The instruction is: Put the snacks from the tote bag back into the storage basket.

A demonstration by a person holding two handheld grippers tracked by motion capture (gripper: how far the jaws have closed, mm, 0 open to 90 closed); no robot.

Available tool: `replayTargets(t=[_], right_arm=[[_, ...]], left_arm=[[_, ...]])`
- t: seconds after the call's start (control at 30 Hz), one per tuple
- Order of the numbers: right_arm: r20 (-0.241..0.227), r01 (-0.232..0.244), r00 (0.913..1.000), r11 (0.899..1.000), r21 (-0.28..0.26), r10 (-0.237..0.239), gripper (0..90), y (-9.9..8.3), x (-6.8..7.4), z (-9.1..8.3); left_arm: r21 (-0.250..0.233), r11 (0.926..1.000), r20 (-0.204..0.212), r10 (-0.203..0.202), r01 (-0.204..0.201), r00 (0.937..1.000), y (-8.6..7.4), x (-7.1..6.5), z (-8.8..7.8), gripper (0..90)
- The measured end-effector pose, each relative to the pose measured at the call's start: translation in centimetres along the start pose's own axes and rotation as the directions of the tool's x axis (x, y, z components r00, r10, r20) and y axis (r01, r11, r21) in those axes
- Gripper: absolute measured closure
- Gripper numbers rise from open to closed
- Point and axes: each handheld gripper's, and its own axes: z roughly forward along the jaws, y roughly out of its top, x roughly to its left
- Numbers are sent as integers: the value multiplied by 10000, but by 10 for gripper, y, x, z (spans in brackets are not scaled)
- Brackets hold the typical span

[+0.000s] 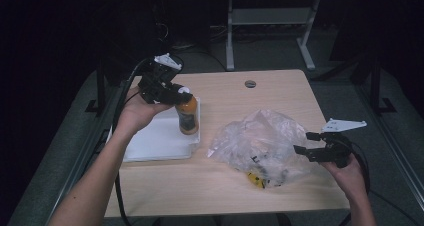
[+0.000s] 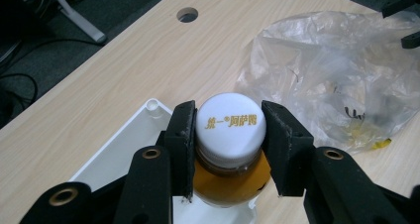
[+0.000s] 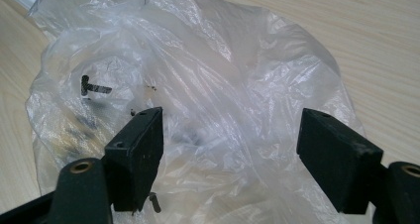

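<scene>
My left gripper (image 2: 229,149) pinches the bottle (image 1: 188,117) at its cap over the white tray (image 1: 150,141), my right gripper (image 3: 230,159) is spread before the plastic bag (image 3: 198,85), so bagging remains undone.

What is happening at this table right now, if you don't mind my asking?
A person works with a claw in each hand. The left claw is shut on the white cap of an orange drink bottle standing on a white tray. The right claw is open, held at a crumpled clear plastic bag on the wooden table.
</scene>
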Motion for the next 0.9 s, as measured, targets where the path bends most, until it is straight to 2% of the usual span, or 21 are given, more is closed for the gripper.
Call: replayTargets(t=[0.07,0.2,0.23,0.33,0.57,0.63,0.9], right_arm=[[20,-29,10000,10000,-29,30,257,0,0,-1],[42,-56,10000,10000,-54,57,256,-1,-1,-2],[39,-57,10000,10000,-45,57,256,-1,-1,-2],[39,-45,10000,10000,-32,45,255,0,-1,-2],[32,-33,10000,10000,-36,33,254,-1,0,-2],[37,-45,10000,10000,-37,45,253,-1,-1,-2],[60,-47,10000,10000,-58,48,253,-1,-1,-2]], left_arm=[[-11,9999,16,-109,109,9999,-2,0,0,591],[6,9999,10,-140,140,9999,-5,1,1,591],[34,10000,-20,-43,43,10000,-5,2,1,591],[56,9998,-3,-176,176,9998,-8,2,2,591],[84,9998,-126,-158,159,9998,-14,4,3,591],[46,9995,-125,-318,319,9994,-16,5,4,591],[96,9993,-136,-364,365,9992,-21,6,6,591]])
